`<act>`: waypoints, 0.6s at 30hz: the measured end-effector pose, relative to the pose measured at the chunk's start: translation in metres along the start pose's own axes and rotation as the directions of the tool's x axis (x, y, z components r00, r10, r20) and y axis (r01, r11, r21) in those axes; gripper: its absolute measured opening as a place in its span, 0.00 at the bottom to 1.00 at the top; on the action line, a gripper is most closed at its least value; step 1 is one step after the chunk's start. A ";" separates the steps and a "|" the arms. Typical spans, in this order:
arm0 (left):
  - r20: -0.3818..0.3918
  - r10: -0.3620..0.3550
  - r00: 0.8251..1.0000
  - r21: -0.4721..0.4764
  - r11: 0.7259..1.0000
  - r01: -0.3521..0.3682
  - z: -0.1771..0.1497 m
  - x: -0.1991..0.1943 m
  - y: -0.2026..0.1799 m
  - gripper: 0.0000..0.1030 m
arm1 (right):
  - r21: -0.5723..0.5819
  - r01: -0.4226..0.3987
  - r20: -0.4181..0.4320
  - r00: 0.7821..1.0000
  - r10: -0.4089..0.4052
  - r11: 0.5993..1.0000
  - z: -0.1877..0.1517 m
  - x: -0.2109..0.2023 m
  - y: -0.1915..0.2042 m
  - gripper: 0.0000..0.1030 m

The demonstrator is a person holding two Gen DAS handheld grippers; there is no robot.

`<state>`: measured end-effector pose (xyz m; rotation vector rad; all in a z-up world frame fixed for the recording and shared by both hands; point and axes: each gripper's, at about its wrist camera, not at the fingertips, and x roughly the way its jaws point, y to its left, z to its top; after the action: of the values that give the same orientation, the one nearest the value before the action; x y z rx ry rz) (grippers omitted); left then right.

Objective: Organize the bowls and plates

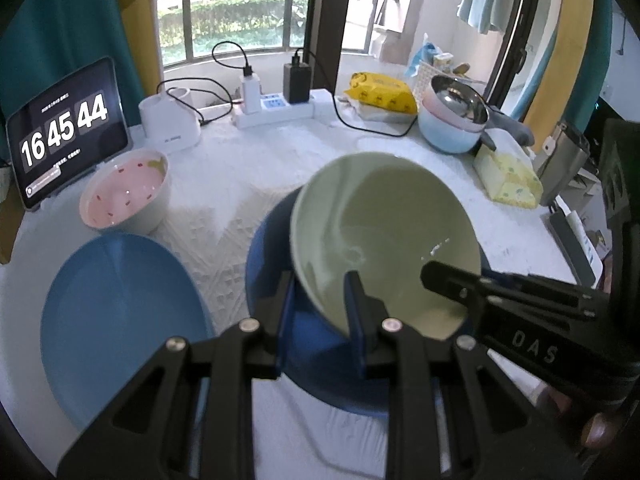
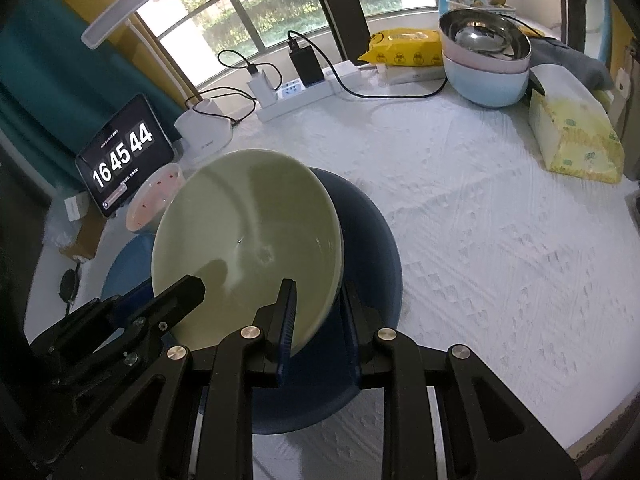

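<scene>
Both grippers, left (image 1: 320, 312) and right (image 2: 318, 316), fingers clamping tilted green bowl (image 1: 384, 240); white textured tablecloth (image 2: 480, 220); window behind

Your green bowl (image 2: 248, 232) looks like smooth glazed ceramic or plastic, I cannot tell which, with a soft sheen and small glints inside. The dark blue plate (image 2: 372, 240) under it is smooth and semi-matt, and the light blue plate (image 1: 120, 320) beside it looks the same. Your grippers (image 1: 320, 312) (image 2: 316, 312) look like matt black plastic with shiny metal pins. The tablecloth (image 2: 480, 240) is white cloth with a rough, embossed pattern. The top bowl (image 2: 484, 36) of the far stack is polished, mirror-bright metal. The tissue pack (image 2: 576, 140) wears a thin, crinkled glossy wrap.
</scene>
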<state>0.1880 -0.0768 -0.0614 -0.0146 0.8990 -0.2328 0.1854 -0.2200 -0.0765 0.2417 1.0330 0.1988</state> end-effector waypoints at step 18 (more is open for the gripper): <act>-0.011 0.009 1.000 0.038 0.999 -0.008 -0.010 -0.002 -0.003 0.25 | -0.097 0.074 -0.019 0.997 -0.076 0.993 0.000 0.006 0.006 0.24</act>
<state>0.1786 -0.0781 -0.0662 0.0260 0.9054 -0.2425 0.1881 -0.2123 -0.0796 0.1130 1.0503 0.1828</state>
